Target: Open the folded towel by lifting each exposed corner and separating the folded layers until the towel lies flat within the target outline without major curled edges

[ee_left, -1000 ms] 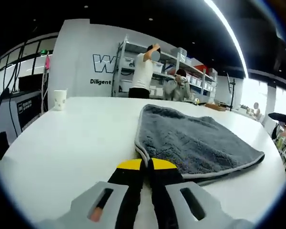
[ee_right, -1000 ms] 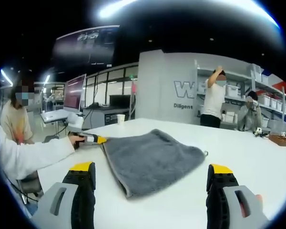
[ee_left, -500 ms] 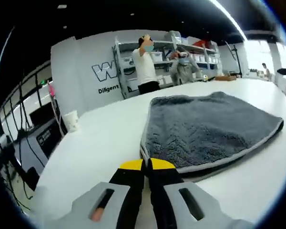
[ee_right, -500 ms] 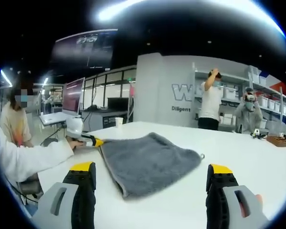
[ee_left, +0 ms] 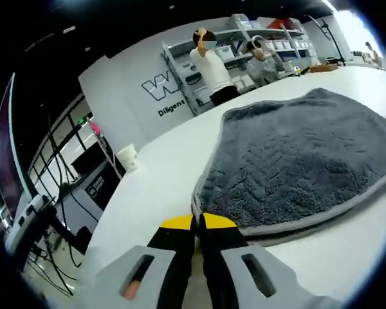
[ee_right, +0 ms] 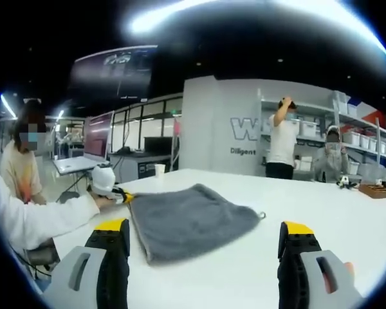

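Note:
A folded grey towel (ee_left: 296,154) with a pale edge band lies on the white table (ee_left: 148,187). My left gripper (ee_left: 198,222) is shut on the towel's near corner, its yellow tips pressed together at the hem. In the right gripper view the same towel (ee_right: 190,219) lies mid-table, with the left gripper (ee_right: 119,195) held at its left corner by a white-sleeved arm. My right gripper (ee_right: 206,235) hangs open above the table, short of the towel's near edge, with nothing between its fingers (ee_right: 112,232).
A paper cup (ee_left: 126,156) stands near the table's far edge. Behind the table are two people (ee_right: 284,138) at storage shelves (ee_right: 363,145) and a white wall with lettering. A seated person (ee_right: 19,161) is at the left. Bare tabletop lies right of the towel.
The left gripper view has rolled and closed in, so the towel looks larger and tilted. In the right gripper view the towel's left corner has been drawn further left, and the cloth lies flatter.

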### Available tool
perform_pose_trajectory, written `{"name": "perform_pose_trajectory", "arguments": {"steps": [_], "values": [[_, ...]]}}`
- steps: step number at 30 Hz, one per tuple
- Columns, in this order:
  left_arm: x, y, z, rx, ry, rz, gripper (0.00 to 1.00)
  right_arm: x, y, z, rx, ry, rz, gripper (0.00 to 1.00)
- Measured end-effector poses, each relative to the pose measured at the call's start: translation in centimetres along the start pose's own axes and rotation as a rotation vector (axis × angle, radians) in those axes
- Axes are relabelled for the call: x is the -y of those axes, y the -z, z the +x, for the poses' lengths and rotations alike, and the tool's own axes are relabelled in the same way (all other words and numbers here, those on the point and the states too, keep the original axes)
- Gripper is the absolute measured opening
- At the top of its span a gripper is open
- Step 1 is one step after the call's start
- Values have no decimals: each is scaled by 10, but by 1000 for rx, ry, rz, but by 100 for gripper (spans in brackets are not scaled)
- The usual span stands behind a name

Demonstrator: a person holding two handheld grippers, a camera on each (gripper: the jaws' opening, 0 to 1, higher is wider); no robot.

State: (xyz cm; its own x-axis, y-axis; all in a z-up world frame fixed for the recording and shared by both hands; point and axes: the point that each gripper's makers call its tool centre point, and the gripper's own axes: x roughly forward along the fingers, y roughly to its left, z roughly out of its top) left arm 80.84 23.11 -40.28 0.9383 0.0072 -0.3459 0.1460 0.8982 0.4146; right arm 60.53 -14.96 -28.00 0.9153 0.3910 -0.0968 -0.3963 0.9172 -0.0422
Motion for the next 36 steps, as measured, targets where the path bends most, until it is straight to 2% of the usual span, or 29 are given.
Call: {"name": "perform_pose_trajectory", "arguments": {"steps": [2,4,13,19,22,36], "values": [[-8,8,-4,-25,-22,-55,3,0,-2,-1,3,-2,4,96],[-15,14,-6,-38,-37,-76,3,0,-3,-2,4,3,0,96],[-38,36,-24,-90,-118,-120,3,-3,-3,-3,-2,4,-12,95],[-53,49,-35,-129,-184,-110,3,-6,0,-2,-17,-6,-16,95],[-57,54,-40,-135,-196,-146,3,-7,-1,-2,-18,-10,-18,95],[-72,72,-63,-156,-252,-208,3,-5,-3,-7,-12,0,-13,94]]}}
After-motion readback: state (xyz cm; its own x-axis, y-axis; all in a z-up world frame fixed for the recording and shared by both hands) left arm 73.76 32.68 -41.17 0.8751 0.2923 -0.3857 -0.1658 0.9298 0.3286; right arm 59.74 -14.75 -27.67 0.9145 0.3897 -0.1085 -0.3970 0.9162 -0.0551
